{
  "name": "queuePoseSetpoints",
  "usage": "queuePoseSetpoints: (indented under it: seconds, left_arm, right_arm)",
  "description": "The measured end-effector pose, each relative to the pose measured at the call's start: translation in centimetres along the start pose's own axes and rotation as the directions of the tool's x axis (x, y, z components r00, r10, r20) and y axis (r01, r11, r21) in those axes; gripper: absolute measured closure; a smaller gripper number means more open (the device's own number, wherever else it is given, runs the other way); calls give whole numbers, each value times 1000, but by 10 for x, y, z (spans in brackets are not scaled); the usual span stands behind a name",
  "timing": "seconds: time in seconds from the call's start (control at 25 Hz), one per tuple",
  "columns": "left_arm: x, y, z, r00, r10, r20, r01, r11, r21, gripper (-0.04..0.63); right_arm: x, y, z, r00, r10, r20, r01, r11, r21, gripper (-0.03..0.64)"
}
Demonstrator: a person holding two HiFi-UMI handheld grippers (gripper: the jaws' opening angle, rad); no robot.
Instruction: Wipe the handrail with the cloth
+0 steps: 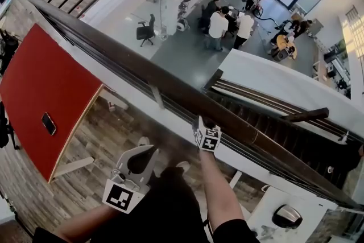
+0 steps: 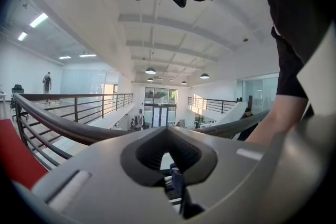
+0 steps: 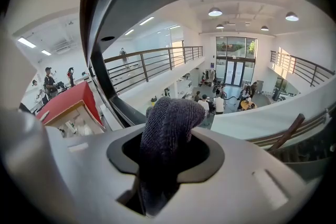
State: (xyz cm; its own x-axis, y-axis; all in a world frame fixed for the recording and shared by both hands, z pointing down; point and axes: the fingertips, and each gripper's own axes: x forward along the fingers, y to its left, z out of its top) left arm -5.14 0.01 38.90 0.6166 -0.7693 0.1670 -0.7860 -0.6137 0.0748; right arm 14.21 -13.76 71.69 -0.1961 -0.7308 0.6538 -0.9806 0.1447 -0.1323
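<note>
The right gripper (image 1: 205, 127) is held up at the long dark handrail (image 1: 142, 68). The rail runs on a slant from the top left to the bottom right of the head view. From up there you can see this gripper's cube with the black and white squares, but its tips are tucked in against the rail and the cloth does not show at all. The right gripper view shows it well: the two jaws are squeezed tight on a dark grey knitted cloth (image 3: 167, 128). The cloth bulges up out of the gap between them. The rail fills the top and left of that view as a big dark curve, very close. I cannot tell if the cloth is really touching the rail. The left gripper (image 1: 143, 157) hangs lower down, on the person's side and away from the rail. Its jaws are pressed together with nothing in them, and the hole between its pads is bare. A small blue bit shows through the slit below that hole, but it is too small to tell what it is. To the left stands a red table (image 1: 45, 88) with a dark phone (image 1: 49, 123) lying on it, and the table's far end is cut off by the edge of the view. Far below, past the rail, some people (image 1: 222, 23) stand in a group on the lower floor.
</note>
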Motion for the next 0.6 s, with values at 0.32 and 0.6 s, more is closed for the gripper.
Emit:
queuePoseSetpoints:
  seconds: [0.32,0.6]
  left_arm:
    - [-1,-19,-4,999,-32,2,32,999,-6,597]
    - [3,-28,-3,1000,-29,3,29,1000,-6,597]
  right_arm:
    - [-11,-19,-8,1000,-7,1,7,1000,16,474]
    - [-19,-33,-9,1000,-17,5,17,1000,17,474]
